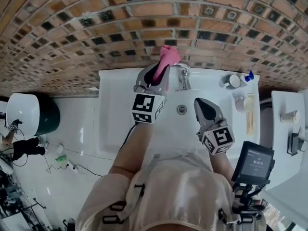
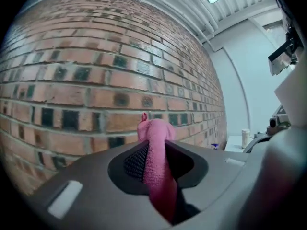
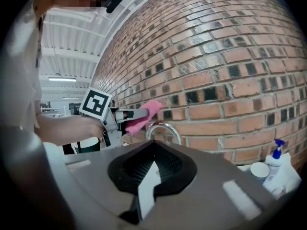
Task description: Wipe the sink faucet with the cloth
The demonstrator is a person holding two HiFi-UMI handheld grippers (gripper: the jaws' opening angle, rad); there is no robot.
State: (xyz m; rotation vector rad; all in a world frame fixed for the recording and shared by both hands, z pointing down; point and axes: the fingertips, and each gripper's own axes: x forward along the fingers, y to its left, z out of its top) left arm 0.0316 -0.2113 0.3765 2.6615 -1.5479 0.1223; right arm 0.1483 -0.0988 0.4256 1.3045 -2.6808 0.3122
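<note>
While the left gripper (image 1: 162, 72) stands at upper centre of the head view, its fingers are clamped on the cloth (image 1: 168, 57), a pink bunch that sticks out past the tips toward the brick wall (image 1: 72, 28). The left gripper view confirms this: the cloth runs up between the two pads and fills the gap. The faucet (image 1: 183, 76) stands just to the right of that gripper, at the back edge of the sink (image 1: 115, 105). In the right gripper view the cloth hangs just left of, and slightly above, the faucet's chrome arch; no contact between the two can be made out in any view. The right gripper (image 1: 200, 102) sits lower, right of centre over the basin, with its fingers drawn together at the tips and nothing between them. Assessment: the cloth is secured and has been brought to the faucet, so the preparatory part is complete. Whether any of the chrome has been wiped cannot be read from its surface. The cloth is judged to need pressing onto the arch and passing over spout and base before the task can be signed off.
</note>
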